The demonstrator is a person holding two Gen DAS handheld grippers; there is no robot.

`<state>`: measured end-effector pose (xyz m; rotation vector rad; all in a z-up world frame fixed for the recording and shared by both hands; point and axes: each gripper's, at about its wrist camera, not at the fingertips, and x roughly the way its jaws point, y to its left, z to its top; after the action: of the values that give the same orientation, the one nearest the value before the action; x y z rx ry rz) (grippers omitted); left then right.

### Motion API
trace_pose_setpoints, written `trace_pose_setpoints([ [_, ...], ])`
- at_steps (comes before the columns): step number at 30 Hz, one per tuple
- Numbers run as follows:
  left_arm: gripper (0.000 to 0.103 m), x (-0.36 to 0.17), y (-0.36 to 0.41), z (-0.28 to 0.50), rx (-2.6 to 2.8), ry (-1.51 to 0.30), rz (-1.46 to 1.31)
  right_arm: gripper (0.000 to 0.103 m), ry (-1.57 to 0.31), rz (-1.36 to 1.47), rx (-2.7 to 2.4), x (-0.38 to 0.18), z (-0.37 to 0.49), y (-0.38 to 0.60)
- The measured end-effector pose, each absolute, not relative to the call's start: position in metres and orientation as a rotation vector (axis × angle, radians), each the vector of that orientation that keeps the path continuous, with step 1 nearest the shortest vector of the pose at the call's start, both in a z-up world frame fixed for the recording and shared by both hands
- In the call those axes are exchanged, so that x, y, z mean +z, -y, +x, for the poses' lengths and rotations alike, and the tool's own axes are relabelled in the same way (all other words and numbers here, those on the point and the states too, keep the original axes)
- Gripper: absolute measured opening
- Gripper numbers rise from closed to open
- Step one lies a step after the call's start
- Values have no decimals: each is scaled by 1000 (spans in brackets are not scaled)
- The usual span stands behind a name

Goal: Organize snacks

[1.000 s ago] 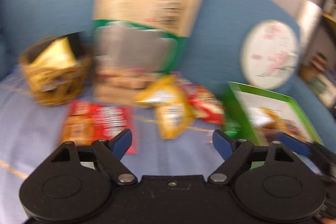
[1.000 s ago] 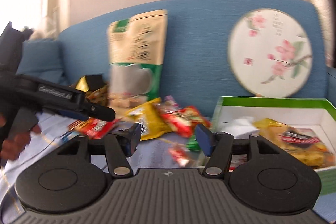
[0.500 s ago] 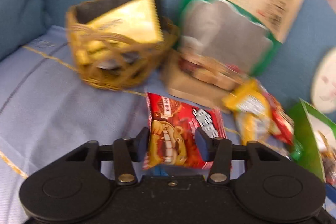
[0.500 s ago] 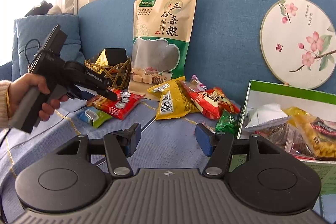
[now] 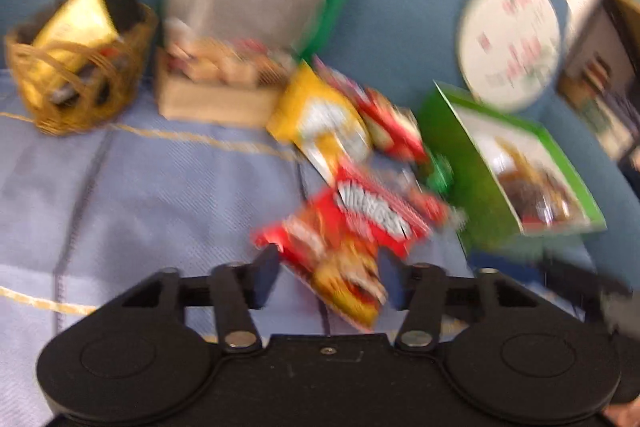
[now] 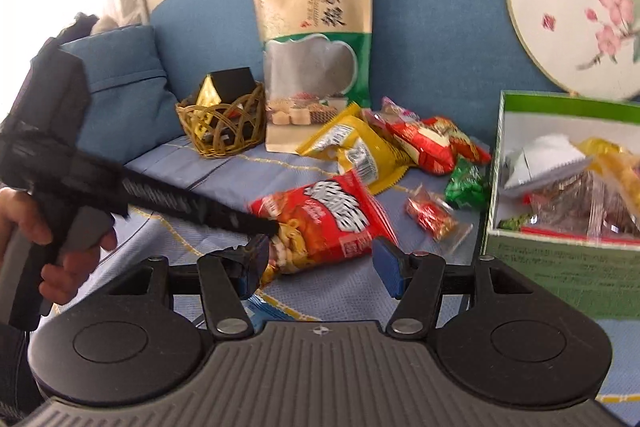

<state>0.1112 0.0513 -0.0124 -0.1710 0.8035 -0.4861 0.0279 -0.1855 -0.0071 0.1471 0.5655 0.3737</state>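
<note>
Left gripper [image 5: 328,275]: jaws opening, red bag [image 5: 360,227] between them, its narrow end at the pads. Too blurred to tell whether the pads touch it.

Changed within the last second: bag first lying ahead of wide jaws, then pinched with the basket [image 5: 76,107] just ahead and left. Now carried across, so that the basket sits far off to the left and the box [image 5: 468,179] close ahead on the right.

Right gripper [image 6: 320,263]: jaws apart, clamped on nothing. Same bag just ahead of them, its lower end dipping toward the gap, with the left gripper's tip at its left edge.

Meaning for the task, as a judgement: bag brought nearer the box but not into it. Probably being let go short of the wall, either for the right gripper to take over or for a fresh grip. Other loose snacks beyond the bag, not yet sorted.
</note>
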Motion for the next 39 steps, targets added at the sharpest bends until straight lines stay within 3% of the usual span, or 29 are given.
trace_pose_setpoints([
  [9,102,-16,-35,156,-471,-824,-180,96,-669,323,370,-24,38,198],
  [12,87,-29,-28,151,-541,-909,-206,96,-691,351,364,-27,39,198],
  [15,87,-32,-23,137,-639,-950,-207,96,-691,353,367,-28,37,197],
  [18,96,-27,-22,131,-605,-904,-165,96,-690,343,358,-29,38,197],
  [24,90,-34,-23,136,-577,-929,-214,95,-675,353,298,-39,53,200],
  [25,66,-35,-22,134,-586,-920,-214,83,-681,363,307,-41,54,201],
  [26,64,-34,-20,134,-597,-927,-226,63,-680,378,331,-42,54,201],
  [27,64,-32,-18,132,-582,-924,-222,60,-691,383,339,-40,54,201],
  [30,59,-17,-10,122,-587,-868,-188,56,-657,298,317,-26,48,194],
  [39,58,38,35,120,-679,-735,-178,56,-454,251,232,21,28,224],
])
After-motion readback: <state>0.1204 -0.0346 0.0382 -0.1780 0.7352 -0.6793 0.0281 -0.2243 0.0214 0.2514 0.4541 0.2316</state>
